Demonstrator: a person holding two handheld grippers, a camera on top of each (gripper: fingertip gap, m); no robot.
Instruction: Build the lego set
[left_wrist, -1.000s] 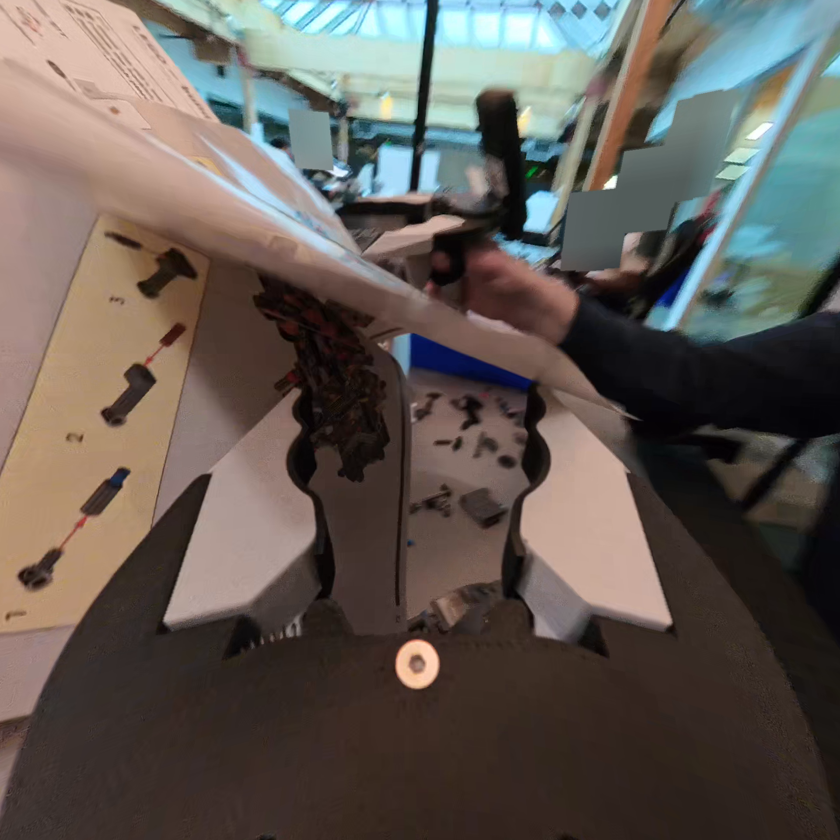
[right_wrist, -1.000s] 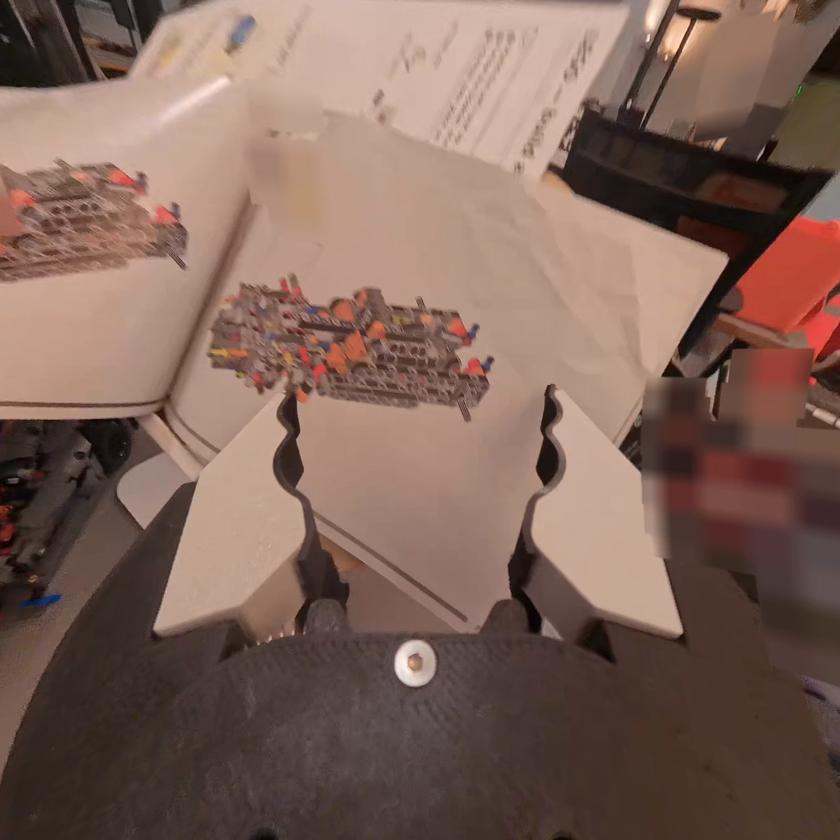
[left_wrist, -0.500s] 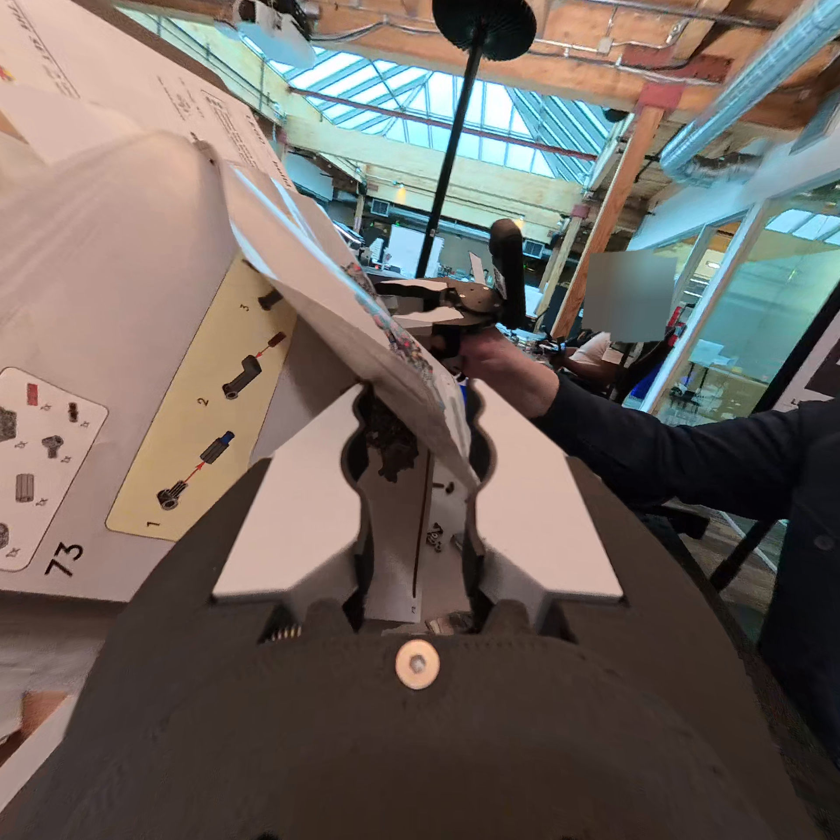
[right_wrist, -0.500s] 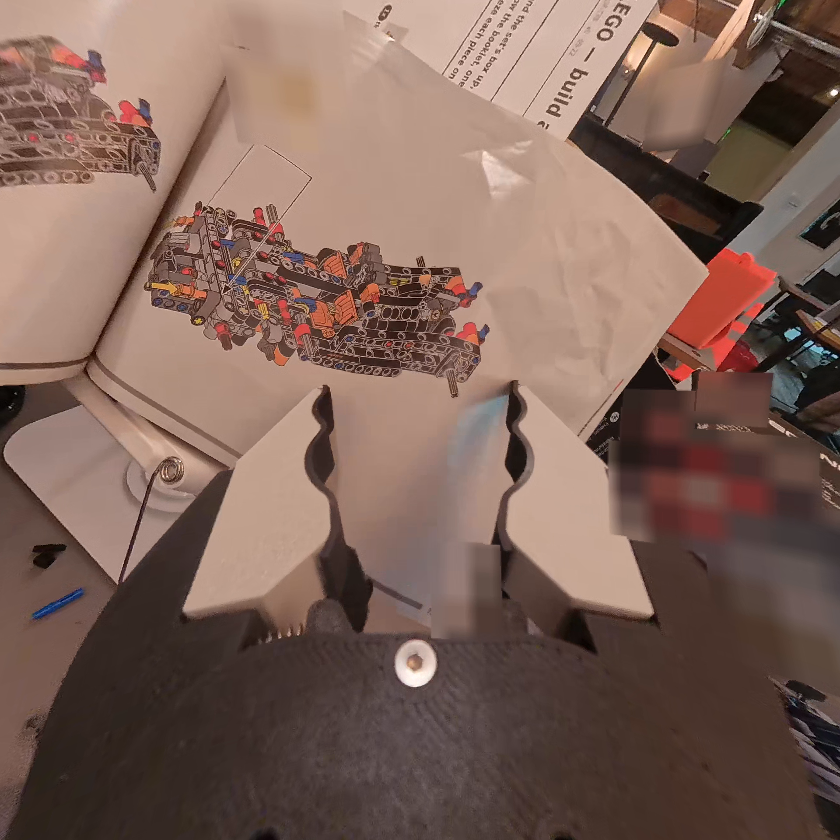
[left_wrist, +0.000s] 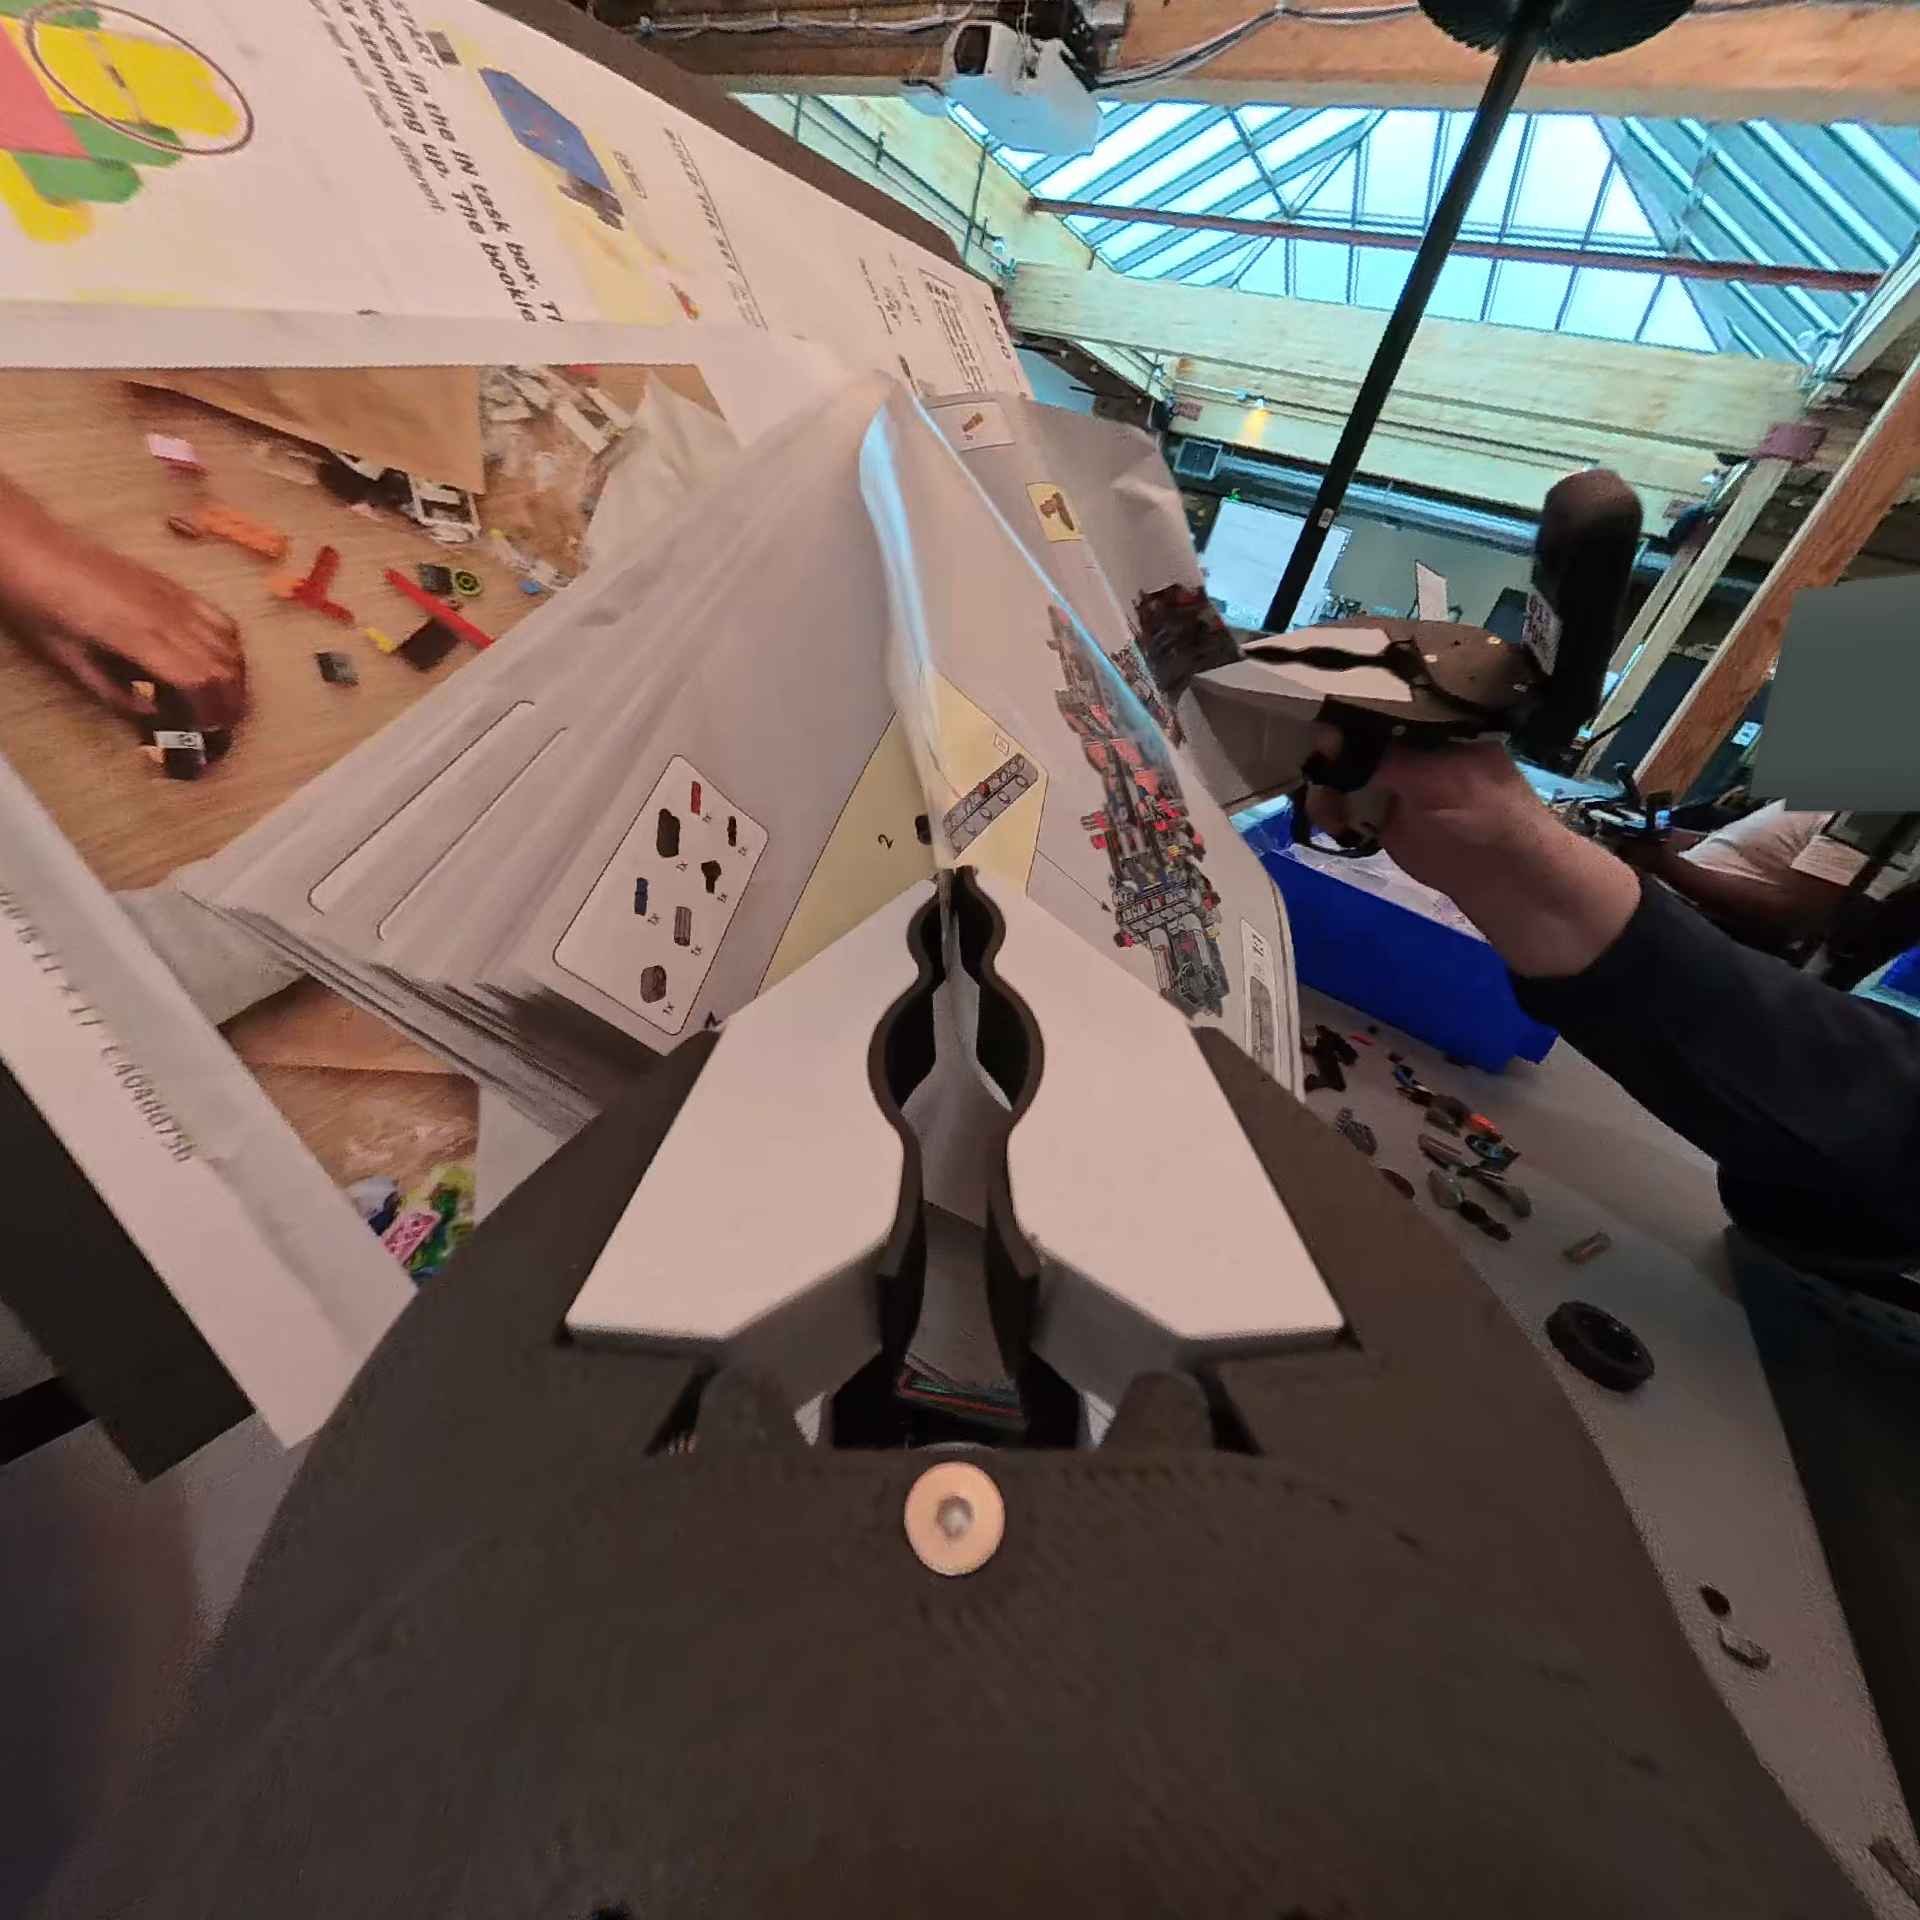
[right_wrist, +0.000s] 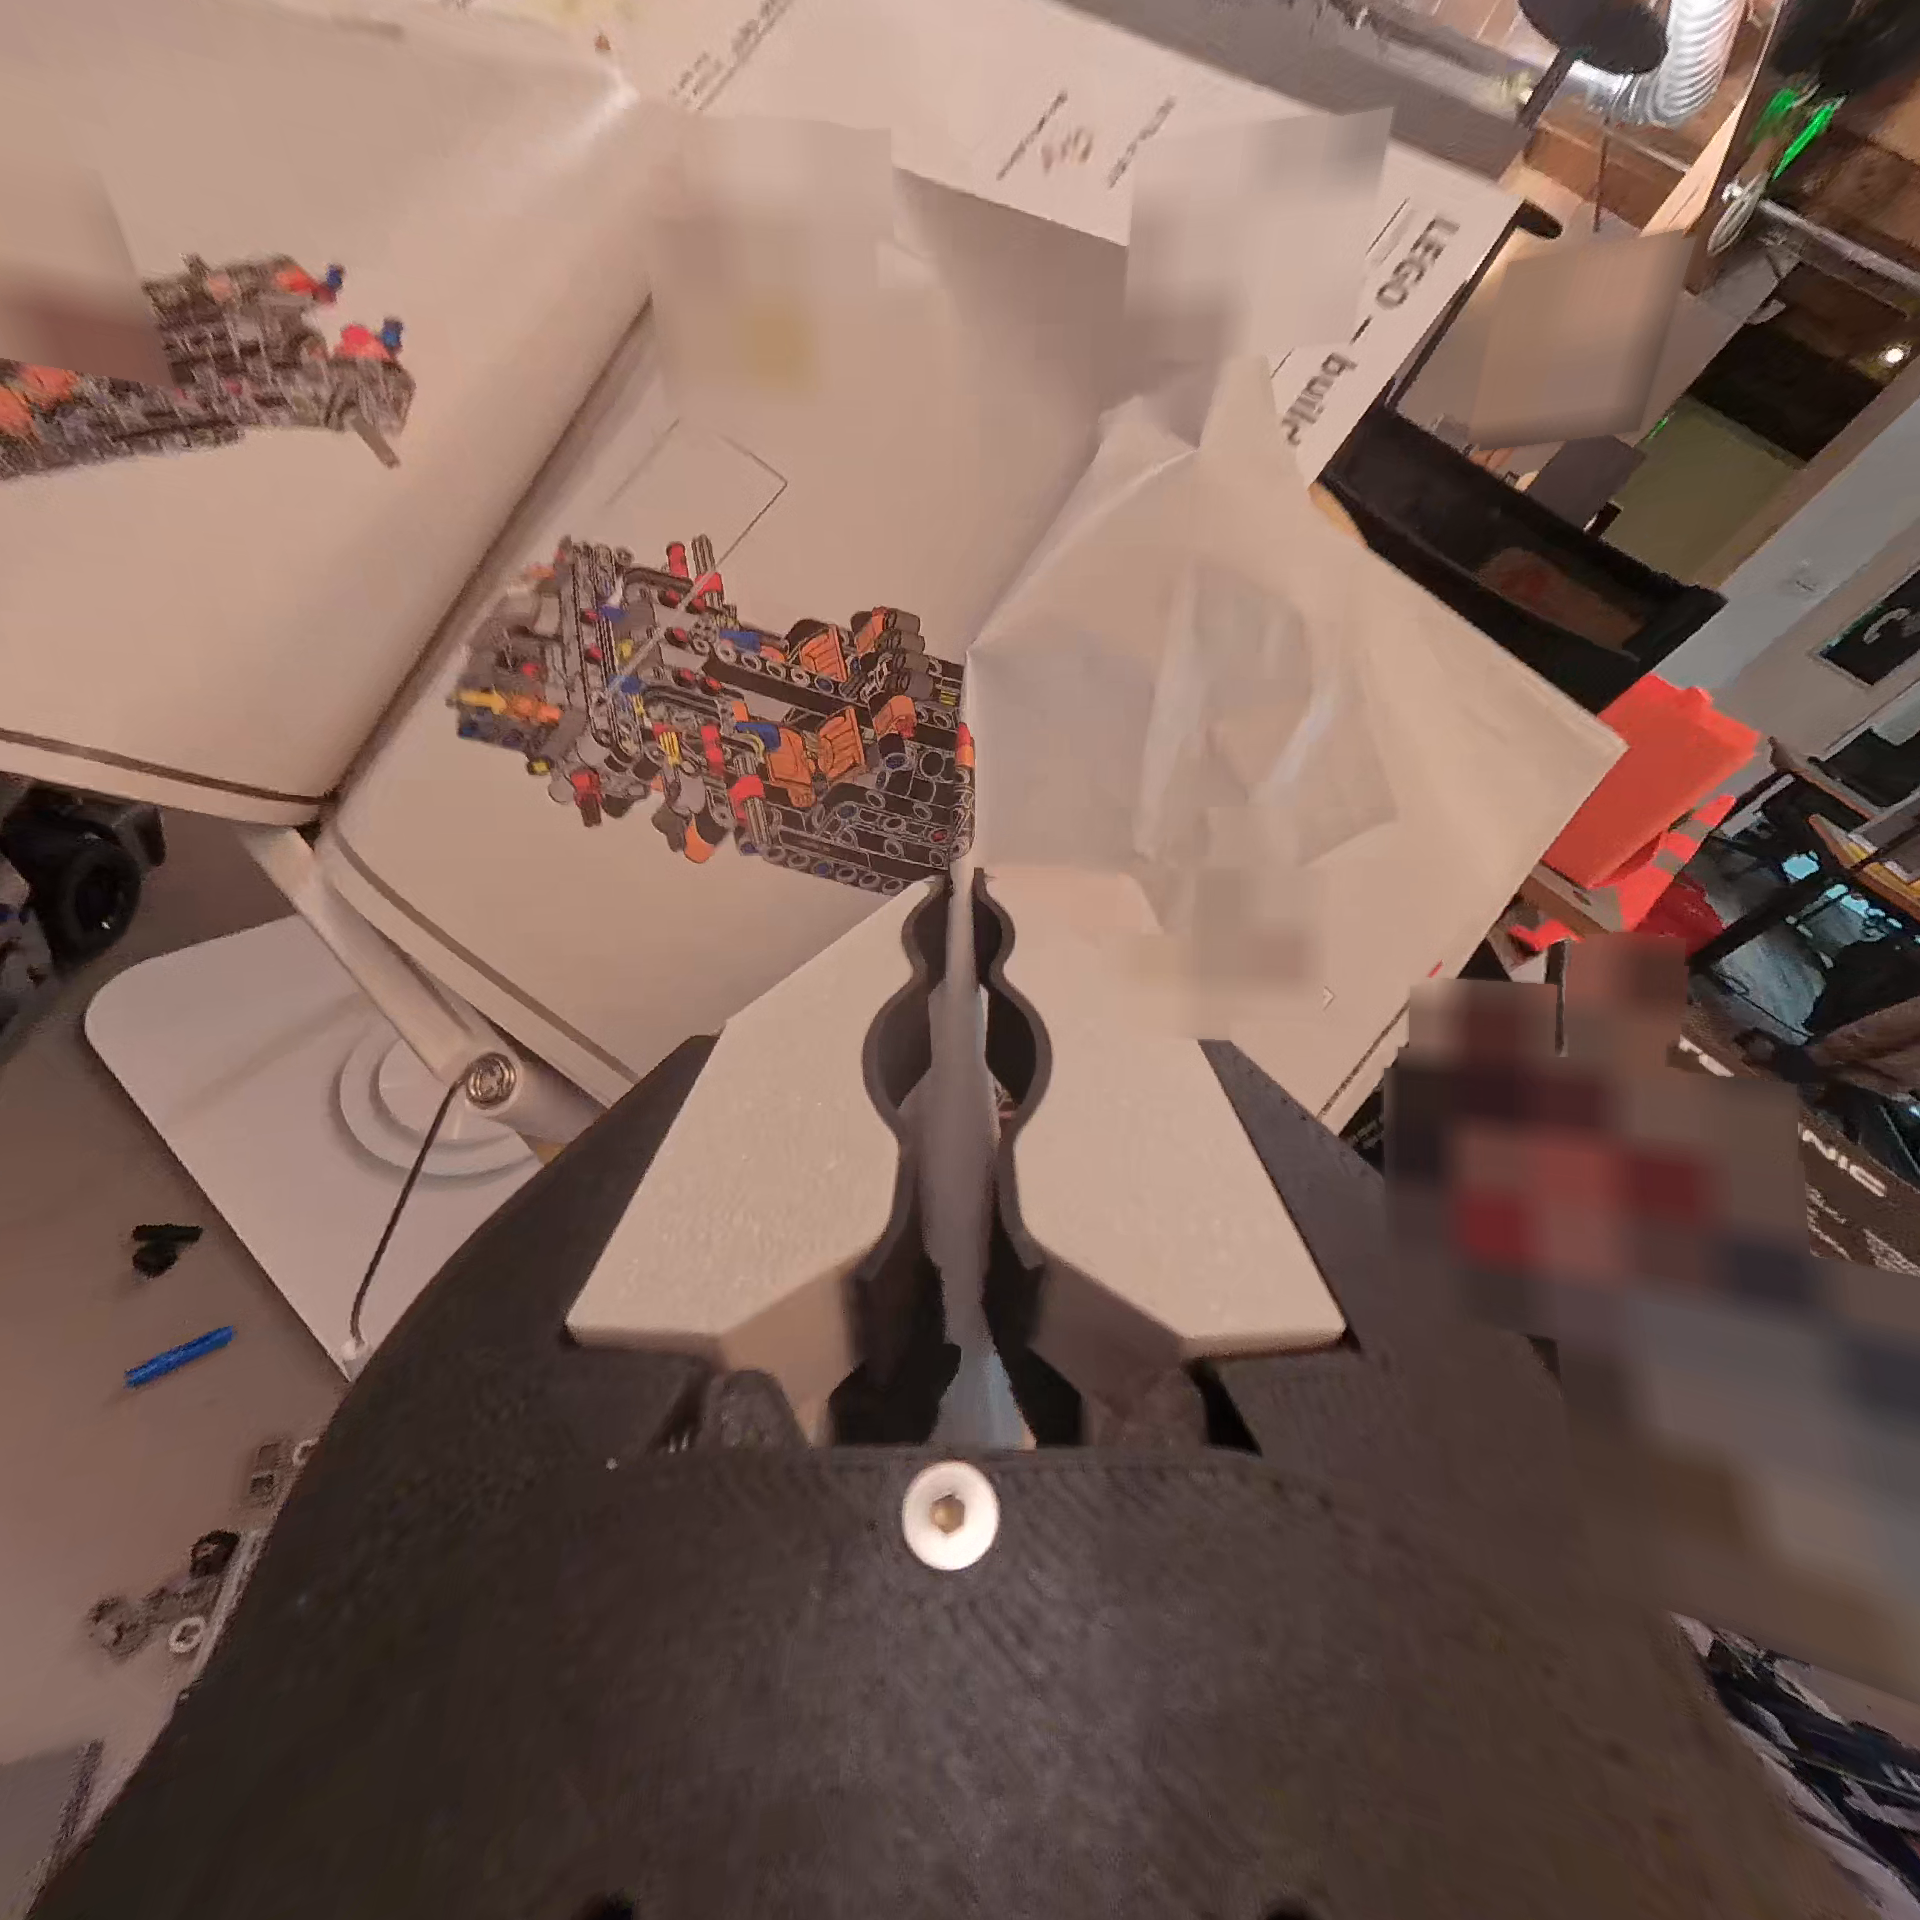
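Note:
The instruction booklet (left_wrist: 623, 748) stands open on a white stand (right_wrist: 260, 1039). One page (left_wrist: 1122, 727) is lifted off the stack and stands nearly edge-on. My left gripper (left_wrist: 954, 883) is shut on that page's lower edge. My right gripper (right_wrist: 961, 888) is shut on a page (right_wrist: 1195, 707) that runs edge-on between its fingers and looks creased. The right gripper also shows in the left wrist view (left_wrist: 1247, 652), held by a hand at the page's far side. Loose lego pieces (left_wrist: 1455, 1153) lie on the table to the right.
A large printed poster board (left_wrist: 312, 156) stands behind the booklet. A blue bin (left_wrist: 1382, 956) and a black tyre (left_wrist: 1598, 1345) sit on the table at the right. A blue pin (right_wrist: 179, 1356) and a black piece (right_wrist: 164, 1242) lie left of the stand. Spacing between my two grippers at the tips: around 30 cm.
Both grippers were open around the page a second ago and have shut on it. The page has swung up from lying over the left gripper to standing nearly edge-on.

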